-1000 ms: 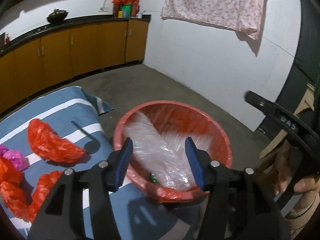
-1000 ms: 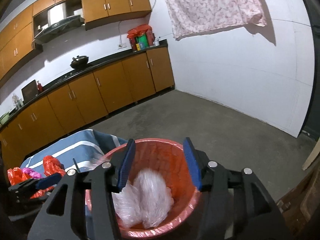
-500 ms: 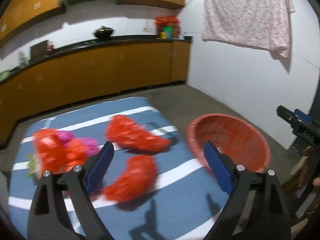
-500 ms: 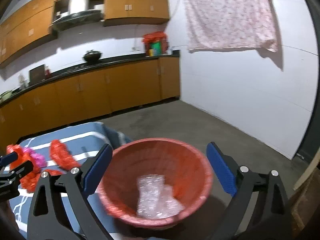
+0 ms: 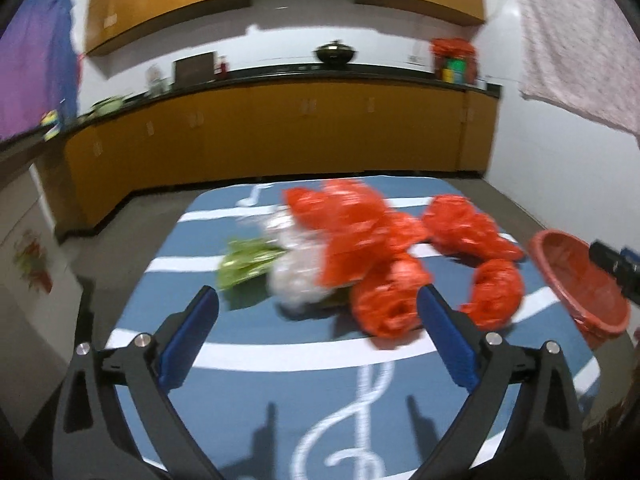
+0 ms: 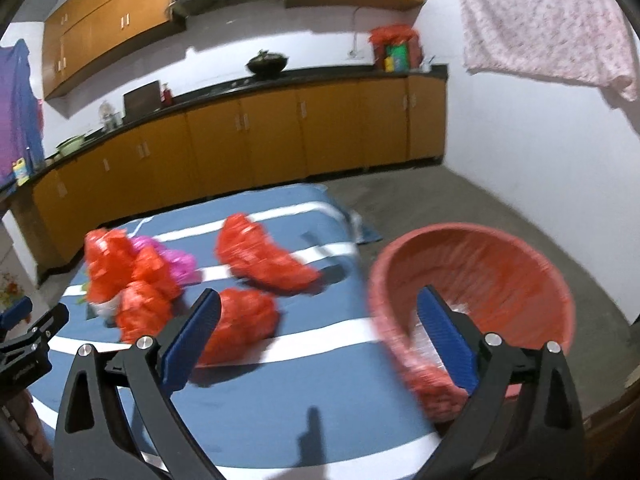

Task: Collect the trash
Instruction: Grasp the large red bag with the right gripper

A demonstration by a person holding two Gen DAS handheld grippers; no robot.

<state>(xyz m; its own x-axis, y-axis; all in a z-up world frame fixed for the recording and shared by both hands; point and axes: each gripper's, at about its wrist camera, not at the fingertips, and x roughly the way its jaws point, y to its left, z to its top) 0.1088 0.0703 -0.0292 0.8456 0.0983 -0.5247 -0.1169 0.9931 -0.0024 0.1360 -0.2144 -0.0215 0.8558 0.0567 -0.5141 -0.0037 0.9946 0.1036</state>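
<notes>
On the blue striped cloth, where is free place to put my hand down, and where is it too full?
Free: the near part of the blue cloth, between the red bags and the left tongs, around the white treble clef. Also the near strip beside the red basin. Crowded: the middle, where red, white and green trash lies bunched.

Along the far wall you have orange-brown base cabinets under a dark countertop, with a black wok on it and a red bag of groceries at its right end. To your right, a pink floral cloth hangs on the white wall. A purple garment hangs far left.
</notes>
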